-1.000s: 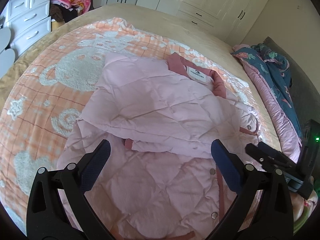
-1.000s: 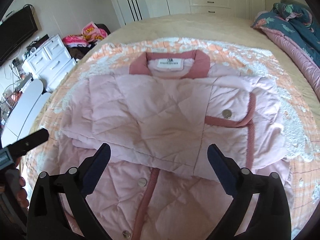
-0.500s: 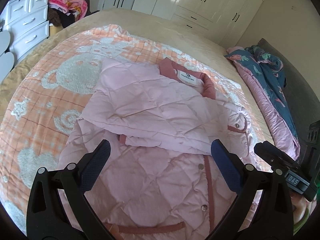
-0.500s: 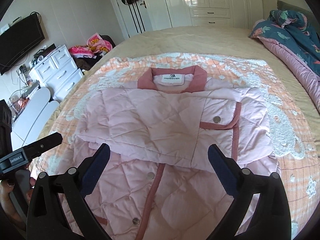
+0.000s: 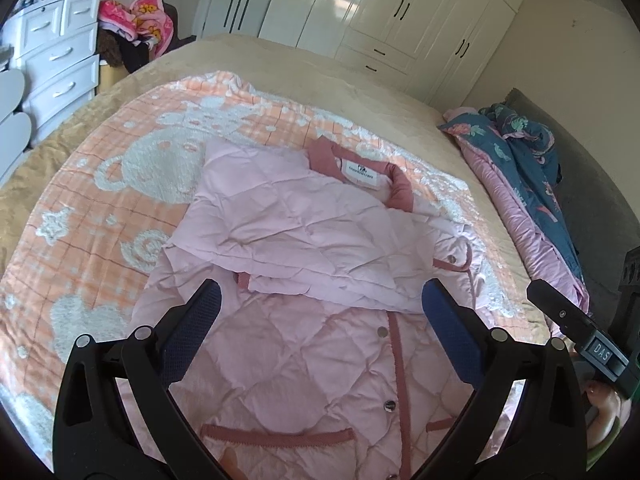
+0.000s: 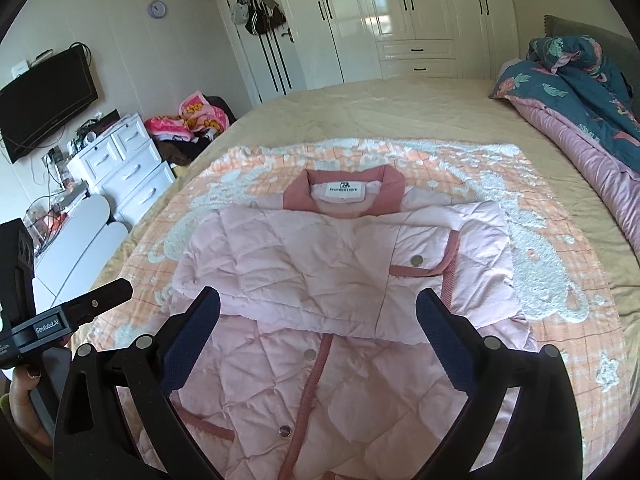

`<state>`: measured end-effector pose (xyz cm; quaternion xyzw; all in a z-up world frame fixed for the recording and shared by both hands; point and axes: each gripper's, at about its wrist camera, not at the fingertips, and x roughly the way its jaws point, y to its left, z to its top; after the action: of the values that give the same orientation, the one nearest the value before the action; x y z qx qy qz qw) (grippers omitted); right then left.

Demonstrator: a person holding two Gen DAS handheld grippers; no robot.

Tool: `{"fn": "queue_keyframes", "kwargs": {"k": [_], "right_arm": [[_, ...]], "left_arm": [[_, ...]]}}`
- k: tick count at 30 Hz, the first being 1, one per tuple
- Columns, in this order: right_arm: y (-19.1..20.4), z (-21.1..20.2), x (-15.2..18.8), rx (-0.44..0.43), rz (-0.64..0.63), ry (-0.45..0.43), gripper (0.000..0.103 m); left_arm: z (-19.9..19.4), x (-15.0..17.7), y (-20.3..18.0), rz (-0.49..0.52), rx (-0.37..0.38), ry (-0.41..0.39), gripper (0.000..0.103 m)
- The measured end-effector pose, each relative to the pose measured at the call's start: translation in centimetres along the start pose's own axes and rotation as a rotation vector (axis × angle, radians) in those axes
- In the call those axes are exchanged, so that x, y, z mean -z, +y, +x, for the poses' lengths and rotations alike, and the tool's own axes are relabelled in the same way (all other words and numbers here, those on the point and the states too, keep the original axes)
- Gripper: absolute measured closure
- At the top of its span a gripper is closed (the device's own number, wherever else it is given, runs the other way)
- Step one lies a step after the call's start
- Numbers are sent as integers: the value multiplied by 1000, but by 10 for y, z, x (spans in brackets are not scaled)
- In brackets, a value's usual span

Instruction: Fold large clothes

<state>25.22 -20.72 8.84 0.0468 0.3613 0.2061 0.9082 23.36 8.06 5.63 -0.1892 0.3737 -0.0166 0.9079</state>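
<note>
My left gripper (image 5: 320, 316) hangs with its jaws spread wide and nothing between them; my right gripper (image 6: 318, 320) does the same. Both hover above the lower half of the jacket (image 5: 304, 344), touching none of it. Their black frames cut off the hem, so I cannot see where the jacket ends nearest me.

In the left view the right gripper shows at the right edge, with a bit of the hand (image 5: 600, 400) under it, mostly hidden. In the right view the left gripper pokes in from the left edge, a hand (image 6: 24, 396) below it, partly out of frame.

The jacket lies flat on the blanket (image 5: 100, 216), front up, snaps (image 6: 309, 355) running down a darker pink placket. Both sleeves are folded across the chest, the left one on top; what lies beneath them is covered. One cuff with a snap shows on the right side. Beyond sits the collar (image 6: 344, 194), its label (image 6: 343, 191) too small to read.

The blanket spreads over a bed (image 6: 400, 120). A quilt (image 6: 580, 92) is bunched at the right edge, cut off by the lens. To the far left stand drawers (image 6: 124, 172), a heap of clothes (image 6: 192, 120) and a TV (image 6: 44, 100). Wardrobes (image 6: 400, 16) line the back wall.
</note>
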Motion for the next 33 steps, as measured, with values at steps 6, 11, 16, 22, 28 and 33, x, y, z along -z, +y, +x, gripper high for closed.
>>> {"fn": "queue_keyframes", "kwargs": {"k": [6,11,16,22,28,33], "right_arm": [[3,-24,-1,7,1,-42,5],[3,-42,1,6,-1,-67,5],[5,-56,4,0,0,-82,5],[5,-72,9,0,-3,-97,5],[3,-87,17,4,-6,-104,5],[-1,-96,27,11,-10,-103,5]], "left_arm": [[-17,1,-4,12,10,-23,9],[-30,3,-5,15,20,-39,9],[-42,6,-5,16,25,-52,9],[-52,11,-5,18,27,-61,9],[-62,17,-5,28,26,-65,9],[-69,24,-3,34,19,-65,9]]}}
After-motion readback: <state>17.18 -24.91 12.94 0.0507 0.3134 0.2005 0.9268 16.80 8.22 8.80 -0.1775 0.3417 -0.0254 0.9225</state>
